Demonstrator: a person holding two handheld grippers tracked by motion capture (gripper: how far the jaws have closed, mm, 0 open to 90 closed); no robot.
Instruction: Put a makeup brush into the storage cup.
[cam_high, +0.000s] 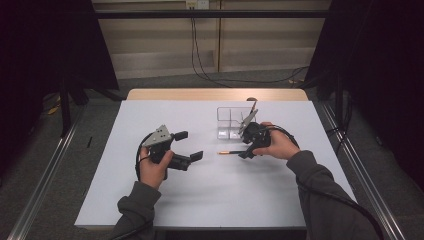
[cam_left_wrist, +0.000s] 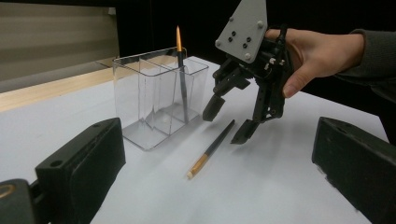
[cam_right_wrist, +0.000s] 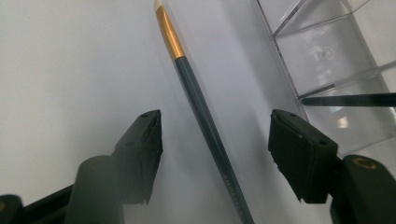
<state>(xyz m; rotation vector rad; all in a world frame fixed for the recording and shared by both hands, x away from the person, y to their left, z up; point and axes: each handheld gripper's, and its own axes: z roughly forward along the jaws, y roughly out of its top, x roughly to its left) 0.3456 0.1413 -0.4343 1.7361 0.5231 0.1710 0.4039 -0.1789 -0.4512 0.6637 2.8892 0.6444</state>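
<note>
A dark pencil (cam_high: 227, 152) with a gold band and pale end lies flat on the white table, just in front of a clear divided holder (cam_high: 232, 120). My right gripper (cam_high: 244, 147) points down over its dark shaft. In the right gripper view the pencil (cam_right_wrist: 201, 98) runs between the two jaws, which stand apart on either side without touching it. A second pencil (cam_left_wrist: 181, 79) stands upright in the holder (cam_left_wrist: 154, 93), orange tip up. My left gripper (cam_high: 190, 145) rests to the left, open with nothing between its fingers, and faces the right gripper (cam_left_wrist: 227, 123).
The white table top (cam_high: 210, 200) has a wooden strip (cam_high: 215, 94) along its far edge. Metal rails run along both sides on the floor. Black curtains hang left and right, and cables lie on the floor behind the table.
</note>
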